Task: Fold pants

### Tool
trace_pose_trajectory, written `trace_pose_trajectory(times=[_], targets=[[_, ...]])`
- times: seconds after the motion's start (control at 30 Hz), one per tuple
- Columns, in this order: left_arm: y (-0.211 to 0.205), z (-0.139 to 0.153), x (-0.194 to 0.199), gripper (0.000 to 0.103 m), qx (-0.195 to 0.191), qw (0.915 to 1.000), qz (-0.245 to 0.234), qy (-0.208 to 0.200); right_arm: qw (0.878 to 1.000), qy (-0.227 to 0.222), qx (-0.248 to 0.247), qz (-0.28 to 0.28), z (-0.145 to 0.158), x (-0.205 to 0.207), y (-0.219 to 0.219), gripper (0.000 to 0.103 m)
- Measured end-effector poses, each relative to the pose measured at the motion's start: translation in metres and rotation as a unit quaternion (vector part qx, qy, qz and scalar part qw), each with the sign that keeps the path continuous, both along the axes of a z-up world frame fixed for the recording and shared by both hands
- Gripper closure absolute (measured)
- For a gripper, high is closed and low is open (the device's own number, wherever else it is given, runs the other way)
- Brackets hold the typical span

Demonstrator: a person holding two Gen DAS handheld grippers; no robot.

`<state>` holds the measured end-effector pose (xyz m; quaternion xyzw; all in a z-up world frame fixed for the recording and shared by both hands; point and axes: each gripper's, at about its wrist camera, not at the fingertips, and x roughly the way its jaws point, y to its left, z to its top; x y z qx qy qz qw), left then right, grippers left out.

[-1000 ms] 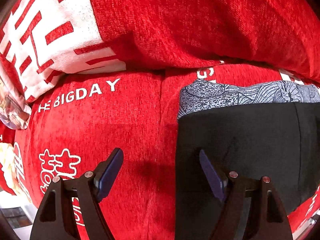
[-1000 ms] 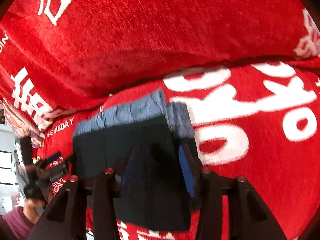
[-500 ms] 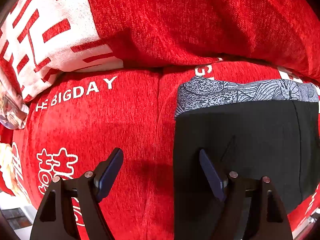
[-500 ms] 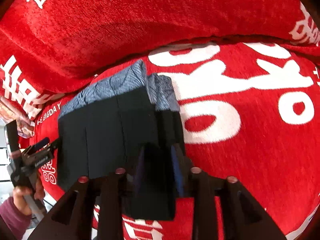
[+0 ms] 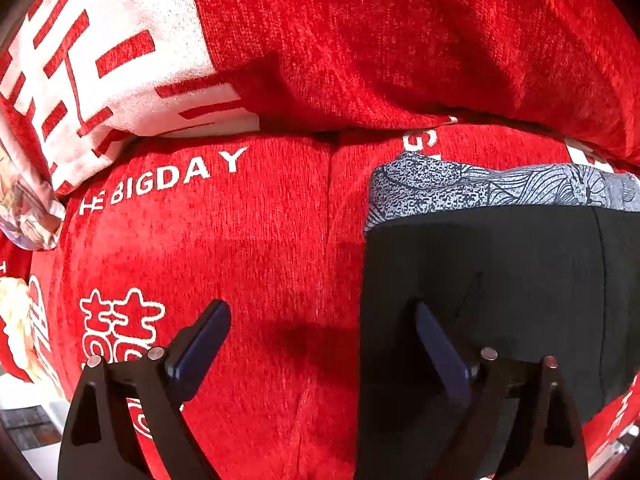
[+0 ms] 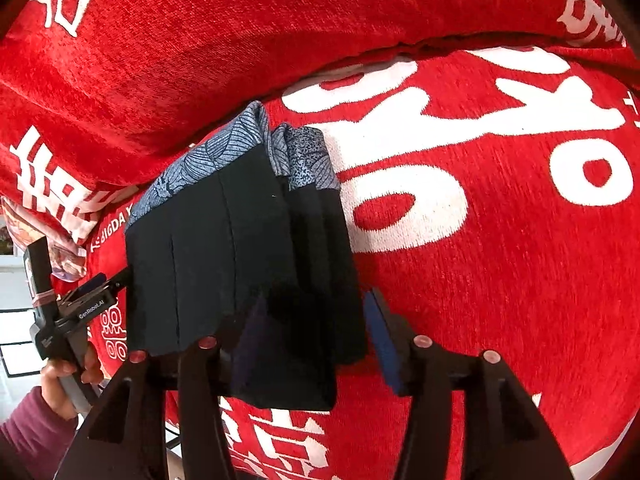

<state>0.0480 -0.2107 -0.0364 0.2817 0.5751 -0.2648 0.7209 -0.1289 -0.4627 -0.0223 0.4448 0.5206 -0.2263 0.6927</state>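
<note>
Folded into a compact black fabric bundle with a grey patterned waistband, pants (image 6: 224,264) lying on the red plush sofa cover with white lettering (image 6: 500,264), near the seam below the back cushion.

Right gripper (image 6: 312,340): jaws opening, the near right corner of the bundle between them, pads apparently no more pressing. Left gripper (image 5: 320,340): jaws opening too, wide, nothing gripped, 1 finger over red cover, the other over the left edge of the pants.

Possible trouble: cloth catching on a blue pad (image 6: 380,340) during withdrawal, lifting the top layer and undoing the fold. Also possible: loose stacked layers on the right side slipping apart on the soft, uneven cushion.
</note>
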Motion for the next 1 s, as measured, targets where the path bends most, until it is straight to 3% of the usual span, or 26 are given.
trace_pose_trajectory(times=[0.1,0.17,0.3,0.4,0.6,0.73,0.87,1.0], targets=[[0.000,0.001,0.000,0.000,-0.002,1.0000,-0.003,0.007,1.000,-0.004,0.003,0.002,0.000,0.001,-0.002,0.037],[0.000,0.002,0.000,0.000,-0.013,0.9997,-0.007,0.020,1.000,-0.007,0.005,0.006,-0.001,0.000,-0.003,0.031],[0.004,0.006,0.004,0.000,-0.063,0.9935,-0.018,0.093,1.000,-0.020,0.006,0.019,-0.001,0.001,-0.004,0.022],[0.004,0.000,0.007,0.000,-0.074,0.9864,-0.023,0.145,0.998,-0.043,0.035,0.033,-0.006,0.001,-0.007,0.017],[0.000,-0.012,0.010,0.001,-0.096,0.9732,-0.038,0.205,0.995,-0.046,0.068,0.048,-0.025,-0.002,-0.017,0.016],[-0.006,-0.026,0.011,0.001,-0.113,0.9632,-0.053,0.238,0.992,-0.076,0.094,0.047,-0.035,-0.003,-0.031,0.016],[-0.020,-0.041,0.006,0.001,-0.129,0.9572,-0.059,0.253,0.979,-0.116,0.157,0.056,-0.055,0.004,-0.038,0.015],[-0.032,-0.051,-0.002,0.000,-0.139,0.9536,-0.056,0.261,0.972,-0.143,0.171,0.069,-0.065,0.019,-0.038,0.015]])
